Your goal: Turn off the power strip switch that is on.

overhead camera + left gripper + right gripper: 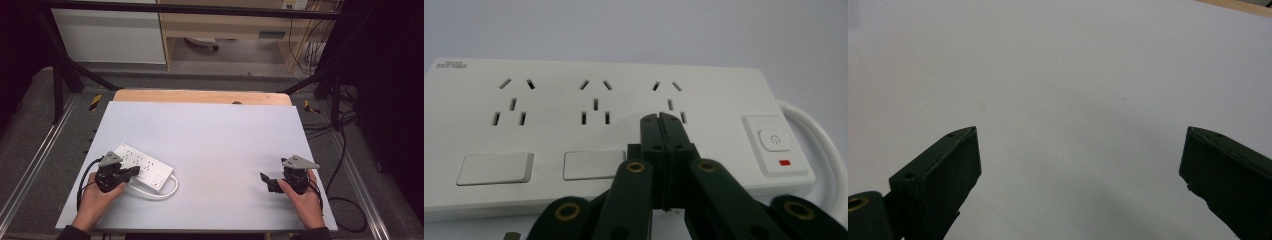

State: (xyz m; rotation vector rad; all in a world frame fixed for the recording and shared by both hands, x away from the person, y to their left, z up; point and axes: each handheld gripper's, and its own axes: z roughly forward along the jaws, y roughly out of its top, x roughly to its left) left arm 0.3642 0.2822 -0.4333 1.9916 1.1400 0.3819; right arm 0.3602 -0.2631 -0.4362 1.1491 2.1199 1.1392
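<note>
Left tool point(134, 171): jaws pressed flat together with nothing between them, person's left hand point(95, 200) wrapped round the body, down in the near-left corner of the table point(215, 135).
Power strip point(141, 164): white one, lying flat and at a slant on the left side of the table, right under the tip of the left tool. In the left gripper view the closed tip sits over the strip's top face, just below the third socket point(667, 97) and between the second blank rocker point(591, 164) and the power button point(775, 141) with its little red mark. Can't tell if the tip is actually touching the plastic or just hovering over it.
Cord point(167, 191): thick white cable, comes out of the button end and loops along the near side of the strip.
Right tool point(266, 181): jaws spread wide, nothing in them, held in the right hand point(305, 200) near the right edge, well apart from the strip. The right gripper view has bare table between its jaws.
</note>
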